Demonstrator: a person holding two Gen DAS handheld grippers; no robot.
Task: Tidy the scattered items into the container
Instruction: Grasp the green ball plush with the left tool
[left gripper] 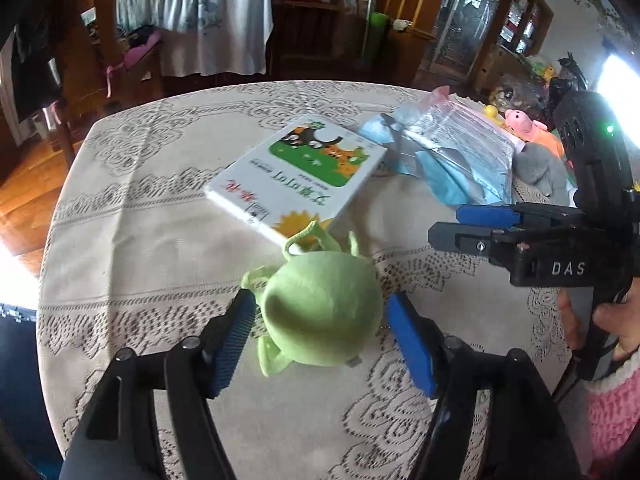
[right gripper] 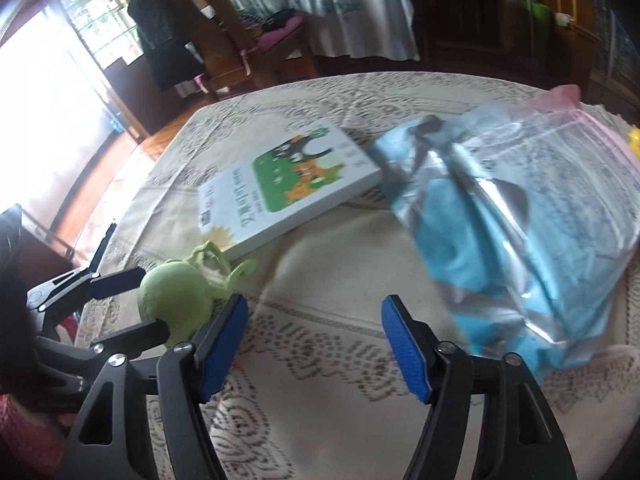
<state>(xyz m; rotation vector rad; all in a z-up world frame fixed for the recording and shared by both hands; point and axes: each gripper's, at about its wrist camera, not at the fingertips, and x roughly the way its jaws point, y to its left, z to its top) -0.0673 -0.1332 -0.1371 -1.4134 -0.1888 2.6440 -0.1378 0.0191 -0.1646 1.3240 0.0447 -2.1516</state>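
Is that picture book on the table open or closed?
Closed: the book lies flat, front cover up, no pages showing.

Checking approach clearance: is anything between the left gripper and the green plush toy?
Nothing visible. The green toy already sits between the open left gripper's blue pads, with gaps either side. The book lies beyond it.

Table: bears everything named here
Plush toy: nearest on the table in the left wrist view, between the left gripper fingers
Book: flat just behind the plush toy, one corner touching it
Plastic bag: right of the book, its edge at the book's far corner
Right gripper: right of the plush toy, before the plastic bag
Small toys: behind and right of the plastic bag
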